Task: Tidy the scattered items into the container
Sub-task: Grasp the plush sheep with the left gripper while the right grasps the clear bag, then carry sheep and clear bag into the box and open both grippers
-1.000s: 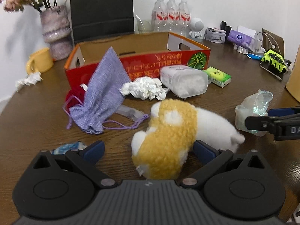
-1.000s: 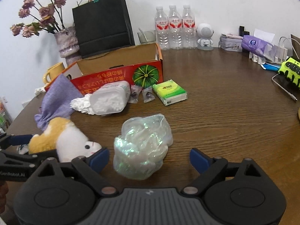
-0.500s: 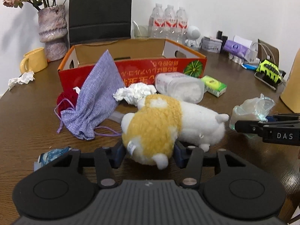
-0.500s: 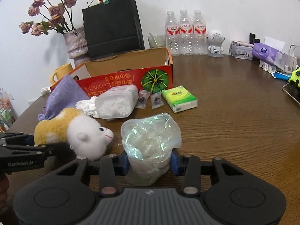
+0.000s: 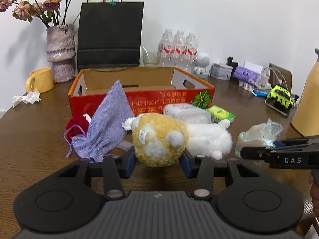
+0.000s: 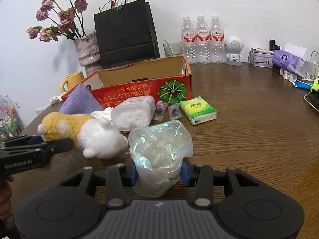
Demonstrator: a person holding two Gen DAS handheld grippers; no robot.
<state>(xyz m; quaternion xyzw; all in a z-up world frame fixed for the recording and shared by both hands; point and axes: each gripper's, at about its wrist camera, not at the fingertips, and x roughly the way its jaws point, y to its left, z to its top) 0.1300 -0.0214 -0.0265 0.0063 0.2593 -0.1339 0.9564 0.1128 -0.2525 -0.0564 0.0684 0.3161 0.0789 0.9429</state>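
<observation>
My left gripper (image 5: 158, 164) is shut on a yellow and white plush toy (image 5: 171, 139) and holds it above the table. The toy also shows in the right wrist view (image 6: 79, 131). My right gripper (image 6: 159, 174) is shut on a crumpled clear plastic bag (image 6: 159, 151), also lifted; the bag shows at the right of the left wrist view (image 5: 259, 135). The open red cardboard box (image 5: 143, 97) stands behind, also in the right wrist view (image 6: 143, 87). A purple drawstring pouch (image 5: 103, 131), a clear tub of cotton (image 6: 133, 113), a green tissue pack (image 6: 197, 109) and two small wrapped sweets (image 6: 167, 111) lie in front of it.
A black paper bag (image 6: 125, 35), a vase of dried flowers (image 5: 59, 51), a yellow mug (image 5: 39, 79) and three water bottles (image 6: 201, 37) stand at the back. A red pouch (image 5: 75, 127) lies by the purple one. Crumpled tissue (image 5: 26, 98) lies far left.
Both grippers went from open to shut, the left on the plush toy and the right on the plastic bag. Both items have since risen off the table.
</observation>
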